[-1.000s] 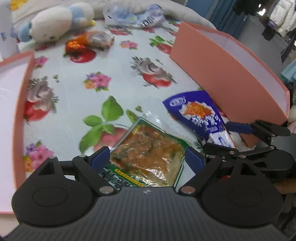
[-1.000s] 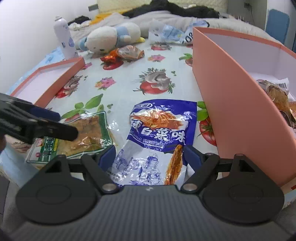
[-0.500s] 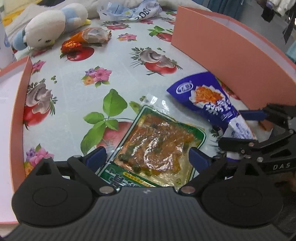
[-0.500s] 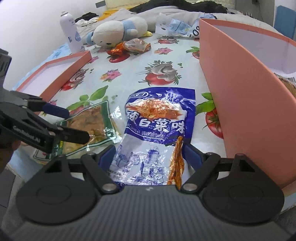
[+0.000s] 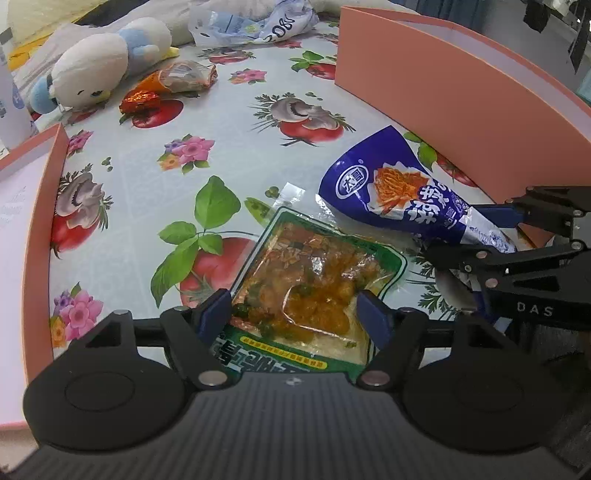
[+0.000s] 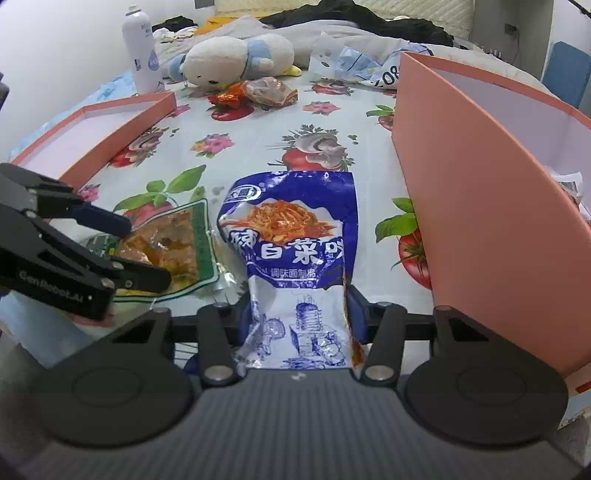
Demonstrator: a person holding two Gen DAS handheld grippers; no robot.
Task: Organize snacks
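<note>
Lying flat on the glossy floral tablecloth (image 5: pixel 229 122), a clear-windowed pouch with a green printed border (image 5: pixel 314 291) shows lumpy orange-brown food through crinkled film; the left gripper (image 5: pixel 295 314) is clenched on its near end, blue pads pressing the film into folds. Just beside it, toward 2 o'clock in the left wrist view, a shiny blue foil packet printed with red shredded noodles (image 6: pixel 295 236) is pinched at its narrowed, puckered lower end by the right gripper (image 6: pixel 299 306), whose fingers squeeze both edges. At 3 o'clock in the right wrist view stands a tall salmon-pink cardboard box (image 6: pixel 480 206) with a smooth white lining; crumpled wrappers (image 6: pixel 570 184) show inside it. At 9 o'clock lies a shallow pink lid-like tray (image 6: pixel 110 125), pale inside. Toward 12 o'clock rest a soft white-and-blue plush toy (image 6: pixel 232 59), a twisted orange foil snack wrapper (image 6: pixel 255 92), a rumpled pale plastic bag (image 5: pixel 255 26) and a white spray can (image 6: pixel 142 48).
</note>
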